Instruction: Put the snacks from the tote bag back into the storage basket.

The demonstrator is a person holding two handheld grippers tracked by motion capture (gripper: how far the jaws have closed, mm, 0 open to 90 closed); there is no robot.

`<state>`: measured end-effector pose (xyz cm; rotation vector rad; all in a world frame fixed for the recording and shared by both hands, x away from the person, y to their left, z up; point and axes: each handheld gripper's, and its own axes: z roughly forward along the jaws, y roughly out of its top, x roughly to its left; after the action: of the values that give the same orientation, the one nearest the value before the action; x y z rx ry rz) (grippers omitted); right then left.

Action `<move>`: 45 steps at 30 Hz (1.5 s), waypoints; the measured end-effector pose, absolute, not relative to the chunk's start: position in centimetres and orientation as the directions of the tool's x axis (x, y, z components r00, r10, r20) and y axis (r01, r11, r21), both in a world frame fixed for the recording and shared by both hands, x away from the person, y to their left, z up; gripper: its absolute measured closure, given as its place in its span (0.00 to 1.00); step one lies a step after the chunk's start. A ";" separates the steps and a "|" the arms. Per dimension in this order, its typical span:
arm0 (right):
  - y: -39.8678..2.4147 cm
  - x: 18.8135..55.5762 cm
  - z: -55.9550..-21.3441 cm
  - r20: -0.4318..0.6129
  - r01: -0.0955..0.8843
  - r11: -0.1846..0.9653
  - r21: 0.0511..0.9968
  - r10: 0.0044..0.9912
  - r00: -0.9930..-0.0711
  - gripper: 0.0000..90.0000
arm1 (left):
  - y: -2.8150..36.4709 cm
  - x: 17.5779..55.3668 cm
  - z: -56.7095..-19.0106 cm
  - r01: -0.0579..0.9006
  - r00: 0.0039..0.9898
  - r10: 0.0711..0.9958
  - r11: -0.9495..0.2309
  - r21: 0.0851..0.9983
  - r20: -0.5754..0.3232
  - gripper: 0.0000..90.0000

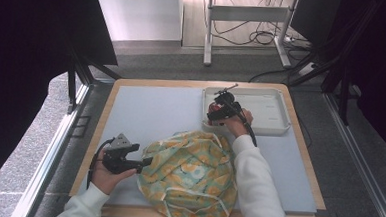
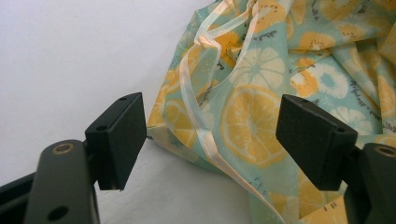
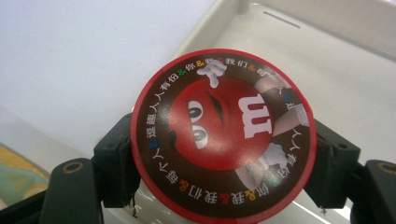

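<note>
Right gripper (image 3: 219, 186) jaws pinch the round tin (image 3: 223, 135) over the tray's (image 1: 275, 124) near-left corner; left gripper (image 2: 210, 140) jaws spread.

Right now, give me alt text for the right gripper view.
The right hand-held gripper grips a round red-rimmed M&M's container by its sides, above the corner of a white tray on a pale blue table mat.

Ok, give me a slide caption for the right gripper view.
Right gripper clamps a round red candy container over the white tray.
</note>
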<state>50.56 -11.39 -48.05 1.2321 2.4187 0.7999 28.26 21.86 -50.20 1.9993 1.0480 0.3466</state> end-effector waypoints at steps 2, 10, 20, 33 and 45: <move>-11.4 50.5 -48.2 -0.031 0.636 0.475 0.608 0.814 -0.579 0.28 | 21.8 28.3 -50.2 0.549 0.615 0.778 -0.308 0.777 -0.126 0.28; -11.6 50.0 -47.5 -0.018 0.619 0.428 0.658 0.831 -0.556 0.21 | 21.8 28.3 -50.3 0.548 0.616 0.778 -0.310 0.777 -0.125 0.28; -12.9 48.5 -45.5 -0.011 0.596 0.396 0.699 0.838 -0.545 0.19 | 21.7 28.4 -50.3 0.546 0.620 0.775 -0.313 0.777 -0.123 0.28; -14.6 44.5 -43.7 0.004 0.545 0.407 0.733 0.798 -0.602 0.19 | 21.6 28.3 -50.3 0.545 0.621 0.775 -0.319 0.776 -0.118 0.28; -18.5 37.1 -44.8 0.009 0.494 0.432 0.755 0.745 -0.667 0.19 | 21.4 28.2 -50.4 0.545 0.618 0.778 -0.323 0.774 -0.110 0.28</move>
<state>37.11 -18.50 -44.81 1.0629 2.3642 1.0829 28.24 21.40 -50.39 2.0167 1.0398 0.3588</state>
